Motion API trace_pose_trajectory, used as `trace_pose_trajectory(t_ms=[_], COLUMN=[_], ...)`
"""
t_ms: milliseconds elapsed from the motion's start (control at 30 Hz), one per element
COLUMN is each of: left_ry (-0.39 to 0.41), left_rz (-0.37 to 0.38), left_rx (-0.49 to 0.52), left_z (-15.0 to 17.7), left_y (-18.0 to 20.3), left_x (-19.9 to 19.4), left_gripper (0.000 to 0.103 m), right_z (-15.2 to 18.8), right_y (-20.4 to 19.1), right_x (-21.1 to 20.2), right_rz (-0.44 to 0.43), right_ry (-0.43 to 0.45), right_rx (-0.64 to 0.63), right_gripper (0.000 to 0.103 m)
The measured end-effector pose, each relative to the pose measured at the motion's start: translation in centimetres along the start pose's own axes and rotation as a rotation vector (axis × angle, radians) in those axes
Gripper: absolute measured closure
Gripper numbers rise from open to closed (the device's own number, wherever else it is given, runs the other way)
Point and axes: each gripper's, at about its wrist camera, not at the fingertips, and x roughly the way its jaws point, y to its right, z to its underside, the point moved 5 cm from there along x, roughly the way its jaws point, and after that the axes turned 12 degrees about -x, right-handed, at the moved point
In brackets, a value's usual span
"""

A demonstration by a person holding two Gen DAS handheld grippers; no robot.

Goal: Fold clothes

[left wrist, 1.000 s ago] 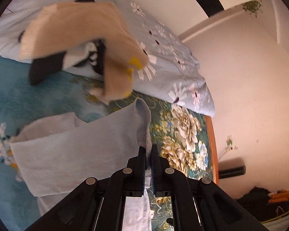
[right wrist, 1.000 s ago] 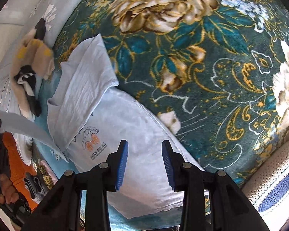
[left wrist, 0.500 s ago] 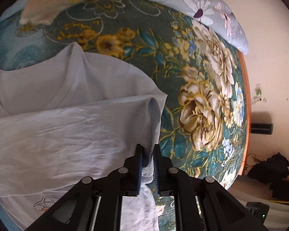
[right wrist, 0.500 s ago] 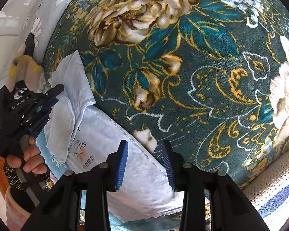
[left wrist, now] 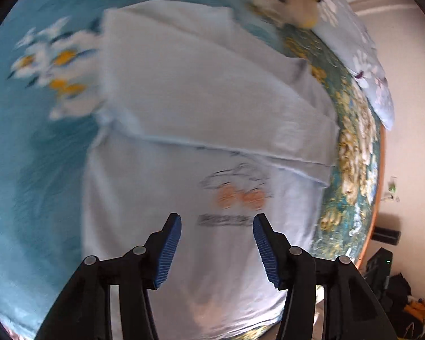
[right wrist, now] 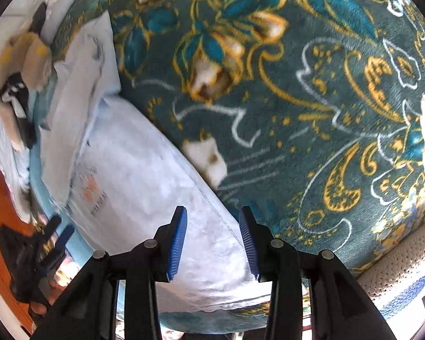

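- Left fingers (left wrist: 170, 243) now spread, empty; half a second ago they pinched the sleeve (left wrist: 218, 107).
- Sleeve released, folded across the shirt (left wrist: 167, 204) on the bed (right wrist: 311, 99).
- Right fingers (right wrist: 178, 243) spread over the hem; next fold likely.

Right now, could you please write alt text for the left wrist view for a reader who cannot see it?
A pale blue T-shirt lies on a floral blanket, one side folded across above its car print. The left gripper hovers over it, jaws open and empty; the image is motion-blurred.
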Motion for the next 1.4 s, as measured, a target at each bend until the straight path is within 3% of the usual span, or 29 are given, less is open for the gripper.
trace_pose_trajectory(t_ms=[133,267,533,767,1000,1100,1200,1300,1400], left_ry=[-0.021,-0.073,-0.079,-0.087,0.043,0.068,0.036,-0.002,-0.006], left_rz=[-0.098,-0.109,-0.129,-0.054,-0.068,-0.104,-0.095,-0.117,-0.117], left_rx=[-0.076,-0.083,0.070,-0.061,-0.087,-0.069,-0.083,-0.108,-0.135], left_z=[1.9,4.6,8.3,11.2,12.6,13.0,13.8,15.0,15.4], left_y=[-8.1,-11.4,-11.2,-14.3,-14.0,-13.2,-13.1,-13.8,-14.0], left_x=[-0.9,0.1,2.0,2.3,2.1,2.4,3.0,3.9,3.9], left_gripper=[0.048,0.048,0.048,0.048,0.049,0.054,0.058,0.074,0.083], right_z=[1.9,3.0,4.4,6.6,8.5,9.1,10.1,11.3,11.5], right_y=[0.6,0.6,-0.3,0.5,1.5,1.9,2.3,3.1,4.0], right_x=[2.2,2.8,3.0,3.3,3.3,3.3,3.5,3.8,3.5], right_rz=[0.067,0.103,0.175,0.151,0.115,0.104,0.108,0.116,0.098], right_ry=[-0.048,-0.040,-0.016,-0.027,-0.037,-0.029,-0.060,-0.084,-0.074], right_rx=[-0.018,-0.044,-0.175,-0.259,-0.345,-0.340,-0.358,-0.379,-0.329], right_gripper=[0.064,0.064,0.064,0.063,0.063,0.063,0.063,0.063,0.068])
